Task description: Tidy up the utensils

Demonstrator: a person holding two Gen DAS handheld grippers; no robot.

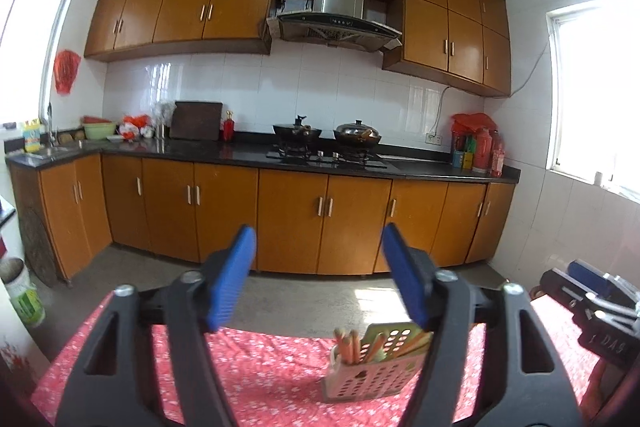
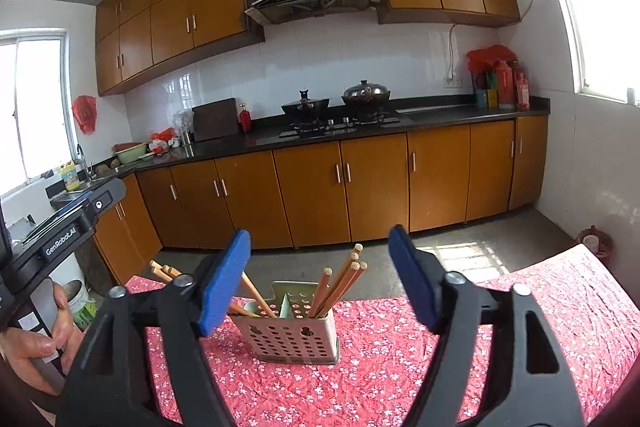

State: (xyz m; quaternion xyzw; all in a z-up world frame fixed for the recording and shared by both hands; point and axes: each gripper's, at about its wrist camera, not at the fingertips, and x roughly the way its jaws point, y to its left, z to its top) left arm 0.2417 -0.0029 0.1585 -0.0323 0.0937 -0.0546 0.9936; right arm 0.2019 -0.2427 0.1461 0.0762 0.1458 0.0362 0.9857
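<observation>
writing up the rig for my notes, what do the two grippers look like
Both match: the left gripper and right gripper each have two black plastic arms with triangular cut-outs and silver pivot bolts, ending in flat blue ribbed pads. Seen from the right wrist camera, the left gripper's black body carries white "GenRobot.AI" lettering. No cables or sleeves show.

In the right wrist view a perforated holder [image 2: 292, 331] stands on the cloth-covered tabletop [image 2: 520, 327], lower centre of the frame. Chopsticks [image 2: 340, 283] lean up out of its right compartment; more chopsticks [image 2: 248, 291] slant up and left from its left one. Behind, across the floor, the kitchen counter [image 2: 400, 121] spans mid-frame, two pots [image 2: 336, 99] on its stove.
</observation>
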